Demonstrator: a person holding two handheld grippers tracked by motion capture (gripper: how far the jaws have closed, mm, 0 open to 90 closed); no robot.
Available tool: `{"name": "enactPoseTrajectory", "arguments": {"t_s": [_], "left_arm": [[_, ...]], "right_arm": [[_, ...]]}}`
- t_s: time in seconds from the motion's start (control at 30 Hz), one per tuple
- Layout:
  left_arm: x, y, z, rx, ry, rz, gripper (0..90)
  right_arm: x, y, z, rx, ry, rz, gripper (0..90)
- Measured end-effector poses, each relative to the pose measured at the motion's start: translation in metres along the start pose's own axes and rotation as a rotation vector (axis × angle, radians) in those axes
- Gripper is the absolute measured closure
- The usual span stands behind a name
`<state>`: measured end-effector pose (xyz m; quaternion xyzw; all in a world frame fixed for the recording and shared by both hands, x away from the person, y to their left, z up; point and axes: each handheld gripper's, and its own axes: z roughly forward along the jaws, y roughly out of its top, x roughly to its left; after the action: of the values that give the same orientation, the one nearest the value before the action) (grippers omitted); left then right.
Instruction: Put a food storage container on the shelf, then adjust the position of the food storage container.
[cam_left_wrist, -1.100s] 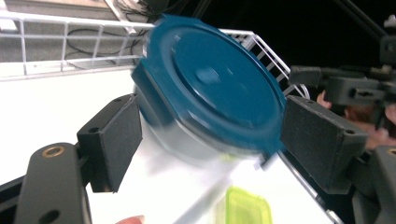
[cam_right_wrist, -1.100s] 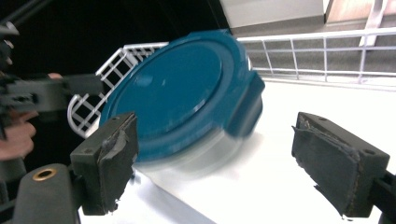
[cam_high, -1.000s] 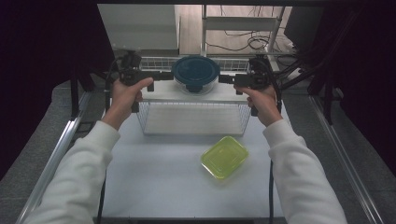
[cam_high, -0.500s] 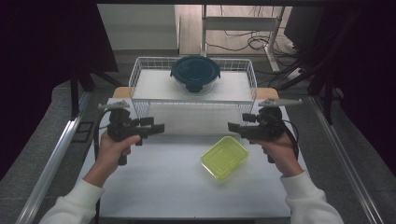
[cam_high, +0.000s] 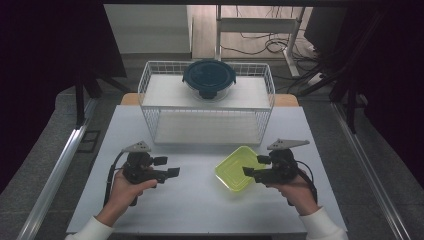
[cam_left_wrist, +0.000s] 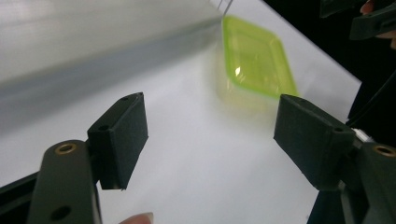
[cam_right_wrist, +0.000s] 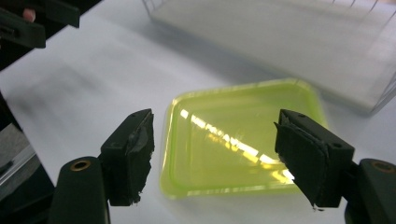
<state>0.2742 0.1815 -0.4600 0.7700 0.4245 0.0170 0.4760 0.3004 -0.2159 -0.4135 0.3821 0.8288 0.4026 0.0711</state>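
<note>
Black right hand-held gripper (cam_high: 251, 166) hovers level, jaws apart, over green lid (cam_high: 239, 169).

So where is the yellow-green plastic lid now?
In the high view, the yellow-green plastic lid lies flat on the white table, before the wire basket, beside the right gripper.

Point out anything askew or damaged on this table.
The yellow-green lid lies skewed to the table edges. The right gripper has frayed, chipped pads. The round container sits upright on the wire rack.

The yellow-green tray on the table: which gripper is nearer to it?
Right. The right gripper hovers at the yellow-green tray's right edge; the left gripper is well to its left, apart, over the table.
</note>
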Motion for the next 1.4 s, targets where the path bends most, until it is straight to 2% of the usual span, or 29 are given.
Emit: {"name": "enactPoseTrajectory", "arguments": {"t_s": [0.17, 0.27, 0.47, 0.63, 0.93, 1.03, 1.17, 1.27, 1.4], "left_arm": [[0.0, -0.015, 0.002, 0.034, 0.021, -0.011, 25.0], [0.001, -0.017, 0.001, 0.033, 0.036, -0.011, 25.0], [0.002, -0.017, 0.004, 0.036, 0.033, -0.015, 24.3], [0.0, -0.017, 0.006, 0.049, 0.032, -0.001, 24.0], [0.001, -0.019, 0.01, 0.07, 0.052, 0.013, 23.9], [0.001, -0.022, 0.011, 0.081, 0.057, 0.013, 23.8], [0.002, -0.025, 0.011, 0.087, 0.057, 0.005, 23.7], [0.004, -0.026, 0.011, 0.093, 0.058, 0.001, 23.7], [0.005, -0.029, 0.012, 0.1, 0.06, -0.006, 23.7]], "right_arm": [[-0.008, -0.015, 0.01, 0.039, 0.0, 0.026, 28.2], [-0.013, -0.018, 0.013, 0.05, -0.008, 0.039, 28.3], [-0.017, -0.023, 0.017, 0.066, -0.011, 0.049, 28.3], [-0.021, -0.022, 0.014, 0.055, -0.023, 0.063, 28.7], [-0.038, -0.018, 0.01, 0.036, -0.072, 0.075, 37.3], [-0.047, -0.014, 0.005, 0.02, -0.09, 0.078, 43.0], [-0.059, -0.006, 0.0, 0.014, -0.118, 0.065, 58.1], [-0.069, 0.001, 0.002, 0.038, -0.141, 0.055, 69.8], [-0.084, 0.004, 0.017, 0.105, -0.177, 0.023, 84.2]]}}
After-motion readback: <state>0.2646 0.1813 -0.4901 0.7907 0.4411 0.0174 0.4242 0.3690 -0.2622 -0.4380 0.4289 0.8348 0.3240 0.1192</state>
